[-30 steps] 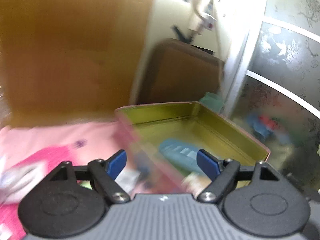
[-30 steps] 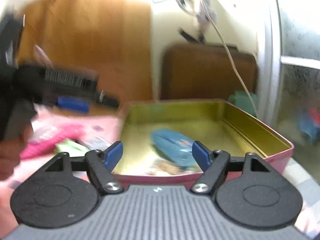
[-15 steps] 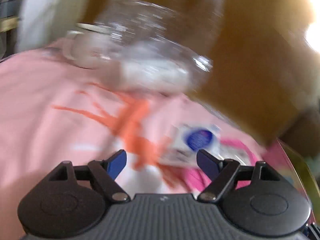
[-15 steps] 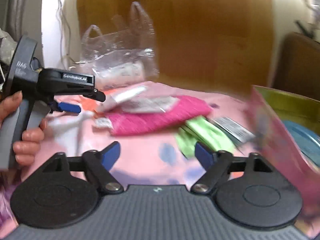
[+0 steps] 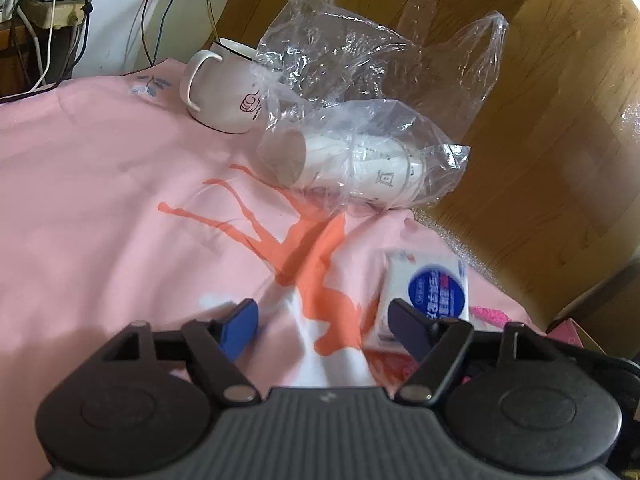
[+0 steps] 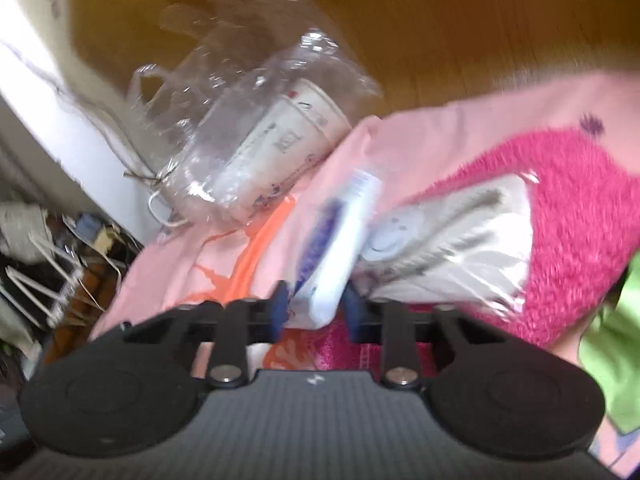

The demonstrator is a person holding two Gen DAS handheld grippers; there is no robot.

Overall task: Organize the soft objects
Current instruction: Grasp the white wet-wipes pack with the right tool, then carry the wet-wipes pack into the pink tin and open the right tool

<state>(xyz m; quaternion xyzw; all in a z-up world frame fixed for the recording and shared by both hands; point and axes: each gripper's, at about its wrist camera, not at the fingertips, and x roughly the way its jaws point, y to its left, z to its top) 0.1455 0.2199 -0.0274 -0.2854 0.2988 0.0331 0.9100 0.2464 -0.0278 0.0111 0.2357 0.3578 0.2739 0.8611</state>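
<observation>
My right gripper is shut on a white tissue pack with a blue label, seen edge-on between the blue pads. The same pack lies just ahead of the right finger of my left gripper, which is open and empty above the pink cloth. Behind the pack in the right wrist view lie a grey-white item in clear wrap on a fluffy magenta towel, and a green soft item at the right edge.
A white mug with a spoon stands at the back of the cloth. Beside it lies a clear plastic bag holding paper cups, which also shows in the right wrist view. A wooden panel stands behind. Cables and clutter lie off the left edge.
Both grippers swung left, away from the tin box, to the cloth. My right gripper moved in and shut on the tissue pack. My left gripper stays open.
</observation>
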